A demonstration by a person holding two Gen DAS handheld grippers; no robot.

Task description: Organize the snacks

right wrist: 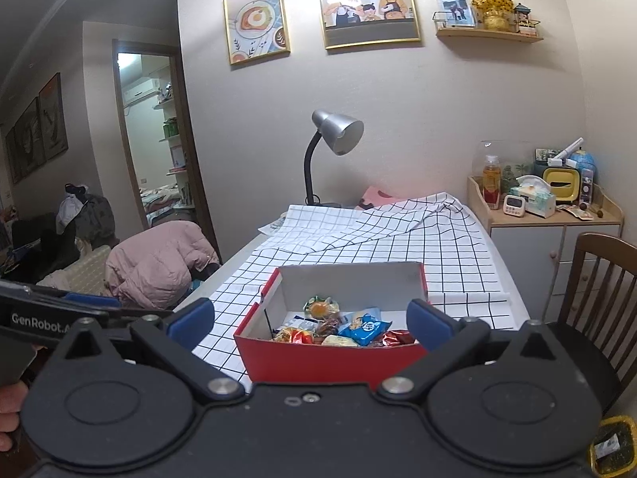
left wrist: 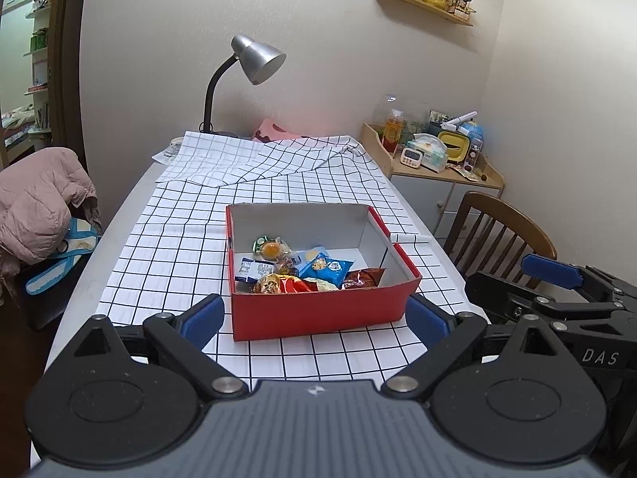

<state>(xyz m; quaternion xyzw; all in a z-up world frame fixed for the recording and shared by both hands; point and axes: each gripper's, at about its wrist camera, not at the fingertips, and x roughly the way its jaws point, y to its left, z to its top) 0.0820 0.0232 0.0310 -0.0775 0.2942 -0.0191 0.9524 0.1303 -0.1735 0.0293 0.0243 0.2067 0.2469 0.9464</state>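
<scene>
A red cardboard box (left wrist: pixel 318 312) with a white inside stands on the checked tablecloth (left wrist: pixel 179 247). Several snack packets lie in its near half, among them a blue packet (left wrist: pixel 324 267) and an orange-and-green one (left wrist: pixel 270 249). My left gripper (left wrist: pixel 314 318) is open and empty, held back from the box's near wall. The box also shows in the right wrist view (right wrist: pixel 330 358), with the blue packet (right wrist: pixel 366 328) inside. My right gripper (right wrist: pixel 310 318) is open and empty, just before the box. The right gripper also shows at the right of the left wrist view (left wrist: pixel 557 290).
A grey desk lamp (left wrist: pixel 254 59) stands at the table's far end. A wooden chair (left wrist: pixel 501 235) is at the right, a cluttered side cabinet (left wrist: pixel 438 167) behind it. A pink jacket (left wrist: pixel 40 207) lies on a seat at the left.
</scene>
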